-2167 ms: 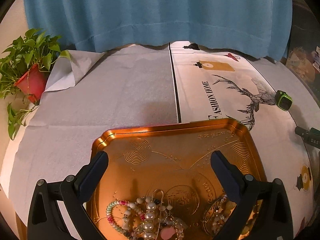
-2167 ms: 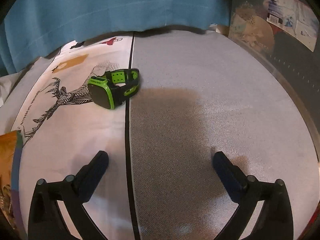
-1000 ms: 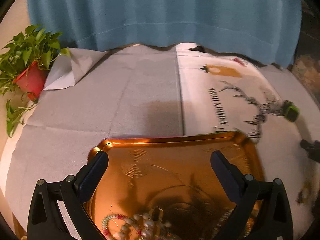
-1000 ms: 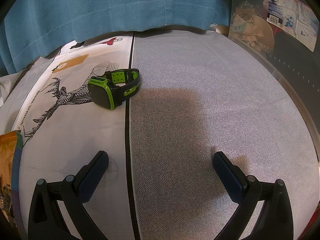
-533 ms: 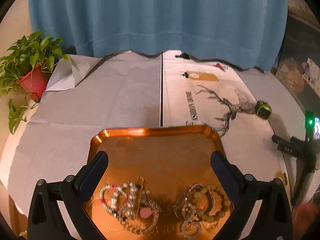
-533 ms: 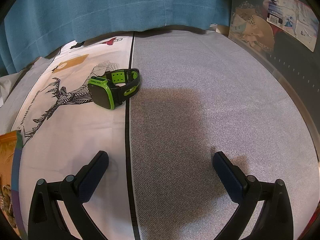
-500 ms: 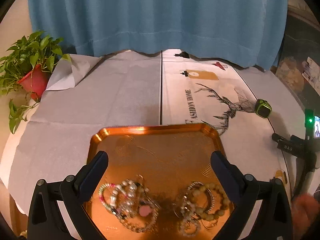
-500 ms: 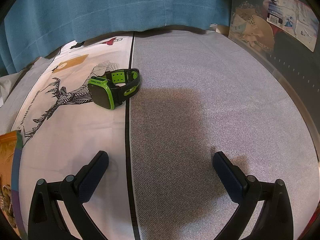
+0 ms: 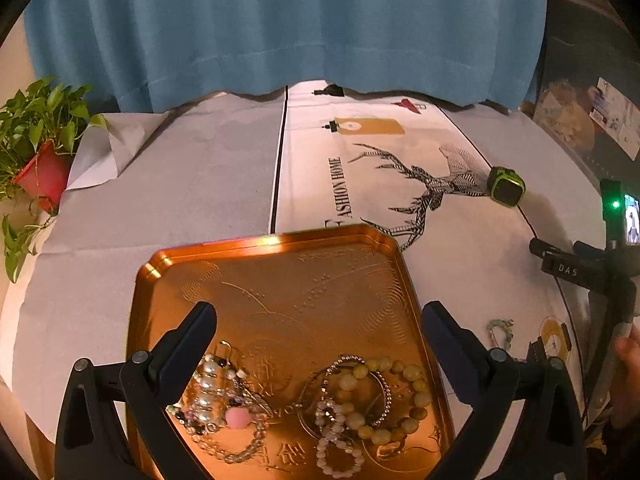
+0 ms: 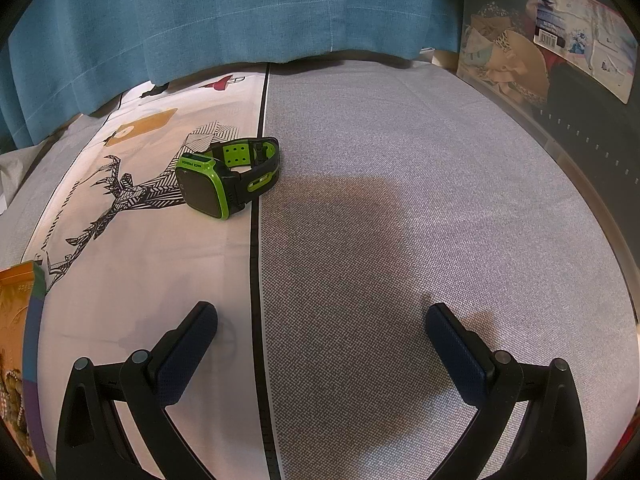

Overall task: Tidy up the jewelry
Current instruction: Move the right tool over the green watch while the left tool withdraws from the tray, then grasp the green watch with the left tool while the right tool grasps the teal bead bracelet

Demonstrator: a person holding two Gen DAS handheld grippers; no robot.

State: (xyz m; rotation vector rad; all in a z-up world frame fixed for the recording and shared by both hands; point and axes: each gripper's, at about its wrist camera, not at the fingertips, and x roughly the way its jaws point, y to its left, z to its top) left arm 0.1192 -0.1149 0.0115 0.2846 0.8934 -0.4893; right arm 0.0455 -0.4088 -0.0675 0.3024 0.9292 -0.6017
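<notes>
Hovering with fingers spread wide and empty, the left gripper (image 9: 318, 334) frames the beaded bracelets (image 9: 372, 396) heaped at the near end of the copper tray (image 9: 272, 276); the right gripper (image 10: 320, 340), equally splayed, faces the green smartwatch (image 10: 224, 180), lying ahead-left on the desk (image 10: 420, 200).

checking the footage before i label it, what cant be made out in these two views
- Copper tray: left wrist view, near edge cut off by the frame; right wrist view shows only a corner.
- Bead bracelets: tangled and overlapping, so the count is unclear; the left claw arms cover part.
- Small greenish piece on the cloth: too small to identify.
- Green watch: screen dark, lettering too small to read.
</notes>
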